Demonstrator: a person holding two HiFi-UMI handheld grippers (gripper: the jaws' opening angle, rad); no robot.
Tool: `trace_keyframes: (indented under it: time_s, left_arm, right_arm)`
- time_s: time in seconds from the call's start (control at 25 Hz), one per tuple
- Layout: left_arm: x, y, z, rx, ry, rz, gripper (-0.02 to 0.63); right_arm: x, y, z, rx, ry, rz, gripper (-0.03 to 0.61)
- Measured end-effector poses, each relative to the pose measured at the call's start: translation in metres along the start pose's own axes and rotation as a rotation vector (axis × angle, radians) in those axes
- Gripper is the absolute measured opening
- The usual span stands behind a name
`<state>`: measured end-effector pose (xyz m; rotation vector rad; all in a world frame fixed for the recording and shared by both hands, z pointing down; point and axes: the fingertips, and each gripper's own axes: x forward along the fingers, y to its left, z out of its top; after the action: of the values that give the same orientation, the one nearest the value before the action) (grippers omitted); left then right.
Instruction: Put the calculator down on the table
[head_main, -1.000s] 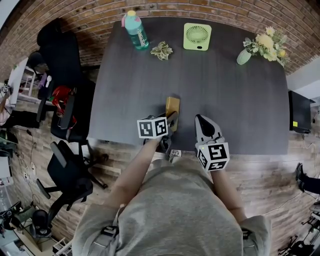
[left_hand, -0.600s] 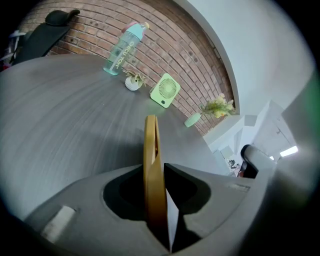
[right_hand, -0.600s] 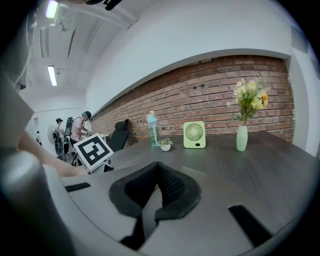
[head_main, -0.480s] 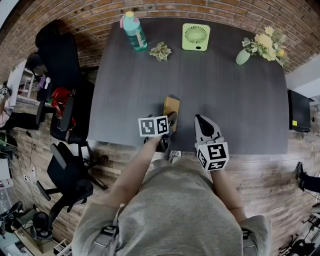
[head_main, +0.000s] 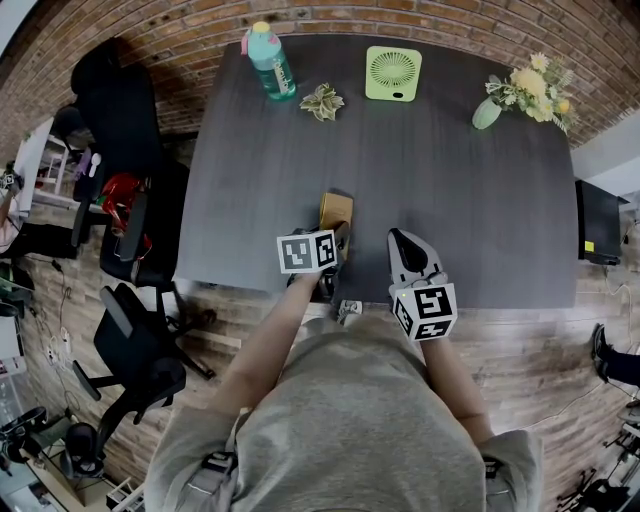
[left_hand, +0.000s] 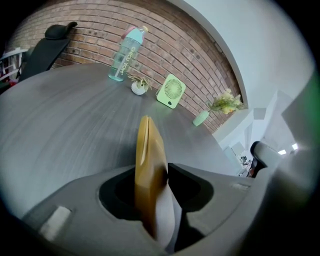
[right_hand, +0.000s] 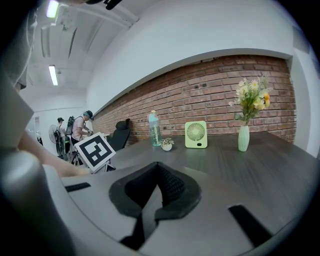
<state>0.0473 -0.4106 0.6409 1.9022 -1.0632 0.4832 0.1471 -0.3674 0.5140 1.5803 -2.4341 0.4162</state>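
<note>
A yellow calculator (head_main: 335, 211) rests with its far end on the dark table (head_main: 470, 210), near the front edge. In the left gripper view the calculator (left_hand: 146, 165) stands on edge between the jaws of my left gripper (left_hand: 151, 175). Those jaws have just been opening: a dark gap shows on the calculator's left side and only the right jaw still touches it. My left gripper (head_main: 340, 243) points down at the table. My right gripper (head_main: 402, 243) hovers to its right, shut and empty, and the right gripper view shows its tips (right_hand: 159, 166) meeting.
Along the far edge stand a teal bottle (head_main: 272, 60), a small potted plant (head_main: 323, 101), a green fan (head_main: 394, 73) and a vase of flowers (head_main: 490, 110). Black office chairs (head_main: 130, 140) stand left of the table. People stand far off (right_hand: 80, 127).
The calculator has shifted a little to the left and shows more of its face. The left gripper's marker cube has barely moved. The right gripper has stayed still.
</note>
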Motion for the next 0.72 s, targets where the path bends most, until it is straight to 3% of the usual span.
trace_keyframes:
  time_s: [0.32, 0.72]
  left_arm:
    - [-0.004, 0.002, 0.000, 0.085, 0.005, 0.070, 0.173]
    - [-0.011, 0.018, 0.007, 0.076, -0.072, 0.154, 0.262]
  right_arm:
    - [-0.002, 0.003, 0.001, -0.002, -0.003, -0.001, 0.002]
    - [-0.005, 0.006, 0.001, -0.005, -0.004, -0.006, 0.002]
